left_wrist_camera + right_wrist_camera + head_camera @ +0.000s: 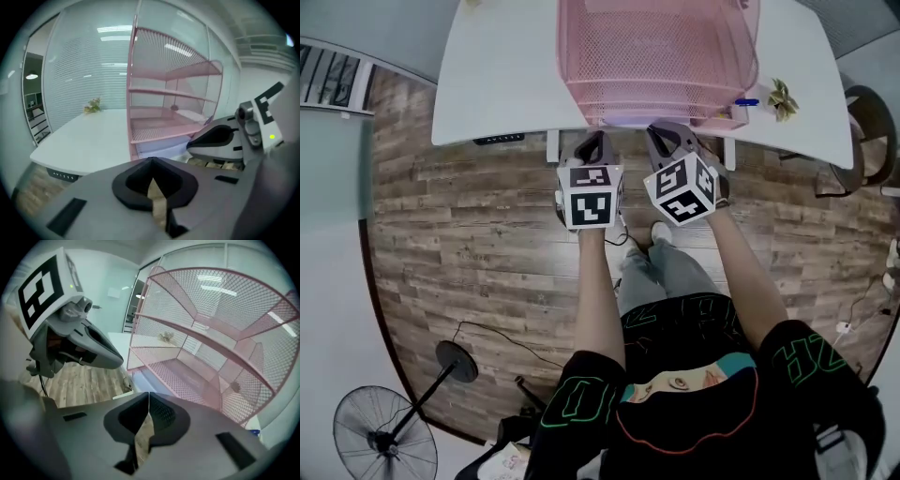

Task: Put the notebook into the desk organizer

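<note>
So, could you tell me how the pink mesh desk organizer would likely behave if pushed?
The pink mesh desk organizer is thin open wire, so probably light for its size. On the smooth white desk it would likely slide. It stands tall with several tiers, so a high push might tip it.

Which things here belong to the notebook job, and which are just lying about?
Job: pink desk organizer; pale flat item in its bottom tier, possibly the notebook; left gripper, right gripper, both shut.
Lying about: small plant; floor fan.
</note>
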`<state>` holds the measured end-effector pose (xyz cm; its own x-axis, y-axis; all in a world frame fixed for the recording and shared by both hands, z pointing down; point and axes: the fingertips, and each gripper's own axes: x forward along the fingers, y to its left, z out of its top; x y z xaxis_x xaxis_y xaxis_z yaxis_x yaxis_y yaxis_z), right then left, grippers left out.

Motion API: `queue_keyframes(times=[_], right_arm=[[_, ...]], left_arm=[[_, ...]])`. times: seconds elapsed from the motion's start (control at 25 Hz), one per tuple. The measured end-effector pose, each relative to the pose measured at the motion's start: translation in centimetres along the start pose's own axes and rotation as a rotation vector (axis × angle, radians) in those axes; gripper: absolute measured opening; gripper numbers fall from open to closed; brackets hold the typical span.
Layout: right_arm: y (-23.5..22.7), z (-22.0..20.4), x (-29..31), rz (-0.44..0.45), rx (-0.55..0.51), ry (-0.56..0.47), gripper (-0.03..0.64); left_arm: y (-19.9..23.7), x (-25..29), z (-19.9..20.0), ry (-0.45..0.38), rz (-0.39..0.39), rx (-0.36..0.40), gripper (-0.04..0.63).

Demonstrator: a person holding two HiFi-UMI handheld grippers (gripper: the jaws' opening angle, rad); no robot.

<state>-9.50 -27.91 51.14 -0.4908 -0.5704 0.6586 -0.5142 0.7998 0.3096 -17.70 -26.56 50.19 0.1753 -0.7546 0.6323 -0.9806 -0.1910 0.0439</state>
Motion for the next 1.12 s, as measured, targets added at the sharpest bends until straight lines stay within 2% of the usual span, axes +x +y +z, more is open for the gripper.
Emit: queue_keyframes(times=[0.12, 0.48, 0.92, 1.12], right_arm=[[0.3, 1.8, -1.5, 0.024, 0.047, -0.069, 0.003], [0.5, 8.7, -7.0, 0.079, 0.199, -0.341, 0.002], [-0.1, 17.6, -13.4, 0.104, 0.186, -0.589, 0.002], [-1.1, 20.9, -16.3, 0.11, 0.183, -0.689, 0.002]], left_arm=[[-0.8, -2.5, 1.6, -0.118, -0.024, -0.011, -0.003], [1.0, -10.9, 5.0, -0.371, 0.118, -0.122, -0.002], [4.5, -21.6, 10.3, -0.61, 0.37, -0.051, -0.002], [5.1, -25.3, 12.7, -0.708, 0.434, -0.016, -0.003]])
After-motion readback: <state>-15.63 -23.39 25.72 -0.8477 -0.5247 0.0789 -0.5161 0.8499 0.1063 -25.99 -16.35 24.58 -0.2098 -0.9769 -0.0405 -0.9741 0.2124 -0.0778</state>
